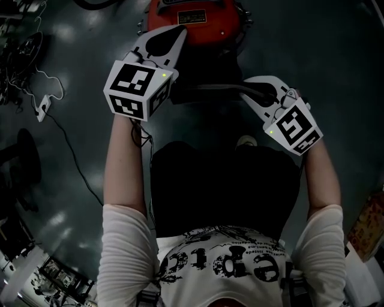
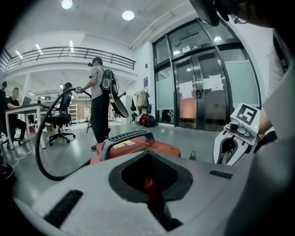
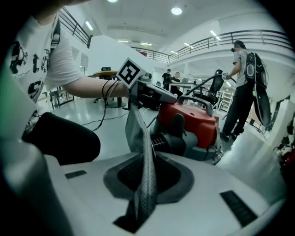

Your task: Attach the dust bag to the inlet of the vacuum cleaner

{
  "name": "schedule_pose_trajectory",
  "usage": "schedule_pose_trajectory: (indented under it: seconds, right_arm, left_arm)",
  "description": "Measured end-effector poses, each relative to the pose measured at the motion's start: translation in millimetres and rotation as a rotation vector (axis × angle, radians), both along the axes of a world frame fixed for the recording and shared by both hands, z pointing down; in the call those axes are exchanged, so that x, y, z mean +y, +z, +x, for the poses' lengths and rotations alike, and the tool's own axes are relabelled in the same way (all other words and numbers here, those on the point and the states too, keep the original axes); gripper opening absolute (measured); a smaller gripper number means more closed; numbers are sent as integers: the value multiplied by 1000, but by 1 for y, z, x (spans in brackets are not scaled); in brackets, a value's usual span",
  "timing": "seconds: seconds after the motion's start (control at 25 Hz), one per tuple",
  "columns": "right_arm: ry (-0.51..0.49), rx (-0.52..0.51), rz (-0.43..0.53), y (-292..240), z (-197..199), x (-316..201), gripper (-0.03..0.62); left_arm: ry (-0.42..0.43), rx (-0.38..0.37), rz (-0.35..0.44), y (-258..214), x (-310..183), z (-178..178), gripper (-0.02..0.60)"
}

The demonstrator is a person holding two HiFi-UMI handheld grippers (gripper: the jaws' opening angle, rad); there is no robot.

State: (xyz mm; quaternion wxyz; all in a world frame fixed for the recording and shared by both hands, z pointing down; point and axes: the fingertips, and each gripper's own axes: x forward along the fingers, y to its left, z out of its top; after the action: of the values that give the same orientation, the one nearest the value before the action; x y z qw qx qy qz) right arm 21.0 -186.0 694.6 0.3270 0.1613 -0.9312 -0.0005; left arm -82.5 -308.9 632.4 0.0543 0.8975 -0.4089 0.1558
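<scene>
The red vacuum cleaner [image 1: 192,18] stands on the floor in front of me, with its grey handle [image 2: 129,137] on top. A grey woven dust bag [image 3: 138,138] rises as a flat upright strip from my right gripper [image 3: 145,184], whose jaws are shut on its lower end. The bag's top reaches up to the left gripper [image 3: 156,94]. In the head view a dark band [image 1: 210,90] spans the gap between both grippers. My left gripper [image 2: 150,182] points at the vacuum. A red sliver shows in its narrow jaw slit, and I cannot tell whether it grips anything.
A black hose [image 2: 46,138] loops from the vacuum. A standing person with a backpack [image 2: 101,101] and an office chair [image 2: 60,122] are behind it. Glass doors [image 2: 203,92] lie to the right. A cable and a power strip [image 1: 45,105] lie on the floor at left.
</scene>
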Motion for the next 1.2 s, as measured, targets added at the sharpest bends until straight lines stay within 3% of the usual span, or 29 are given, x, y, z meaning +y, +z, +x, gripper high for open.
schedule_pose_trajectory:
  seconds: [0.36,0.48,0.6,0.88,1.2]
  right_arm:
    - [-43,11,78,-7,-6,-2,38]
    - [2,-3,64,-2,-2,-5,42]
    - [45,-7,28,3,3,-3,41]
    - [7,24,104,-8,-4,-6,43]
    - [50,-30,67,4,7,-11,46]
  left_arm:
    - [-25,11,7,-2,0,1,3]
    - [-38,9,32,-2,1,-2,2]
    - [-43,3,8,1,0,-2,3]
    - [-23,15,-5,-3,-1,-1,3]
    - [-2,13,-8,2,-1,1,2]
